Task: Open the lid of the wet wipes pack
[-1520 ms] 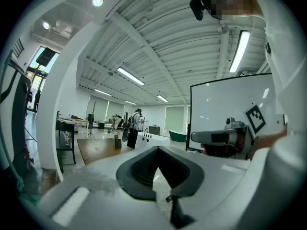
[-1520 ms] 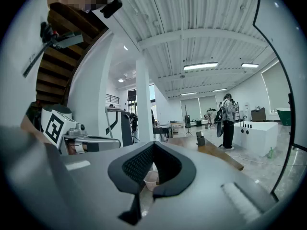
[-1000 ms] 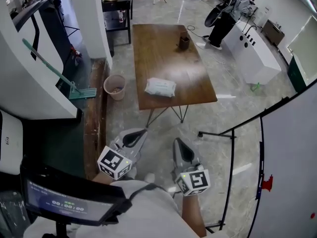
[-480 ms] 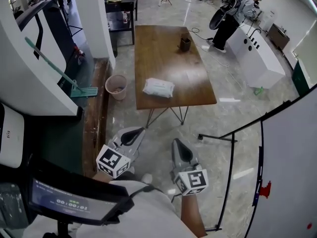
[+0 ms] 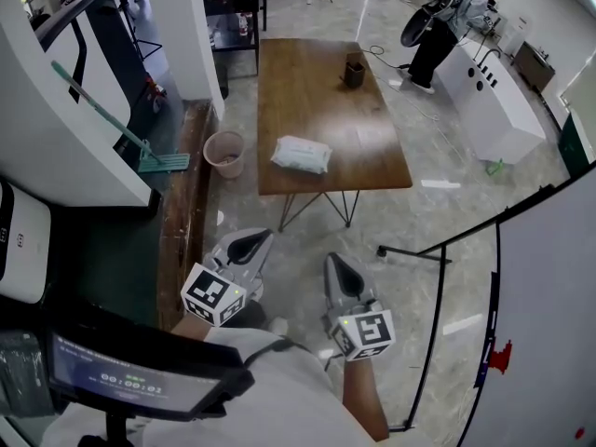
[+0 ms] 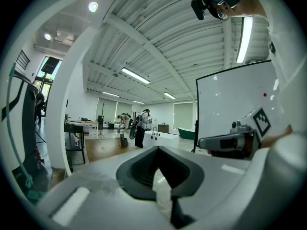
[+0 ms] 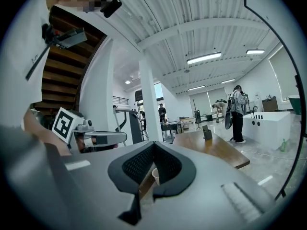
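The wet wipes pack (image 5: 301, 154), white and pale green, lies flat near the front edge of the brown wooden table (image 5: 317, 91); its lid is too small to make out. My left gripper (image 5: 250, 242) and right gripper (image 5: 337, 268) hang side by side over the floor, well short of the table, both shut and holding nothing. In the left gripper view its own jaws (image 6: 160, 171) meet, with the right gripper (image 6: 230, 142) beside them. In the right gripper view that gripper's jaws (image 7: 152, 171) meet too, and the table (image 7: 218, 149) lies ahead.
A dark holder (image 5: 353, 70) stands at the table's far end. A pink bin (image 5: 224, 153) and a green floor squeegee (image 5: 140, 147) sit left of the table. A whiteboard on a black stand (image 5: 549, 287) is at the right. A person (image 5: 452, 12) bends over a white counter (image 5: 489, 91).
Both grippers have edged a little forward toward the table, still shut and side by side. The pack has not moved on the table.
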The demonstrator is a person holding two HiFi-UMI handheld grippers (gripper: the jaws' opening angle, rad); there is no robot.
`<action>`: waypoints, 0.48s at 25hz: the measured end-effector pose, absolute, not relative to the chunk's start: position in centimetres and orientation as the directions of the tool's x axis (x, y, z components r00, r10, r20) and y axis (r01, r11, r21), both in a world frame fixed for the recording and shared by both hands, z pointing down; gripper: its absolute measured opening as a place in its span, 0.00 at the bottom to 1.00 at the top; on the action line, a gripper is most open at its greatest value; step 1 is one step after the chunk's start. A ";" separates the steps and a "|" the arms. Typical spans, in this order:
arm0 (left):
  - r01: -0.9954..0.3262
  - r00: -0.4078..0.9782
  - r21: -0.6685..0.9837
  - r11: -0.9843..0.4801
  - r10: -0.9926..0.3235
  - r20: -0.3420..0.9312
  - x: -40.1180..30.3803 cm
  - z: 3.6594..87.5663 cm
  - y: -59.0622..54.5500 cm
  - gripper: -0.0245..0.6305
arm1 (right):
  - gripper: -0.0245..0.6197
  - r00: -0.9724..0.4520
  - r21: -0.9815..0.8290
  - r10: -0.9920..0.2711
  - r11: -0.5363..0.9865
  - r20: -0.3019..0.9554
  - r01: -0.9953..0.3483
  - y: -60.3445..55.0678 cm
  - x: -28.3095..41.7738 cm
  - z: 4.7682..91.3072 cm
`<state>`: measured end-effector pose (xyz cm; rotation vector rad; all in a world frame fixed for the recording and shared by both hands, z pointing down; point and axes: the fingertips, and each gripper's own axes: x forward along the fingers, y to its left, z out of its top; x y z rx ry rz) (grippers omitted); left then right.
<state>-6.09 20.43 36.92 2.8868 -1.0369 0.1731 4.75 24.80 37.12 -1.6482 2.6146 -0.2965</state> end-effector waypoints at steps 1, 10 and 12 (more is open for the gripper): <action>-0.635 0.769 0.029 -0.772 -0.627 0.127 -6.0 37.1 20.2 0.04 | 0.05 -0.436 -0.179 -0.897 0.419 0.069 -0.890 24.5 4.8 37.3; -0.616 0.784 0.033 -0.787 -0.608 0.127 -5.2 36.3 19.6 0.04 | 0.05 -0.422 -0.186 -0.903 0.402 0.080 -0.896 24.3 5.5 36.8; -0.614 0.786 0.032 -0.789 -0.606 0.125 -4.9 36.0 19.7 0.04 | 0.05 -0.418 -0.182 -0.905 0.400 0.079 -0.898 24.4 5.9 36.7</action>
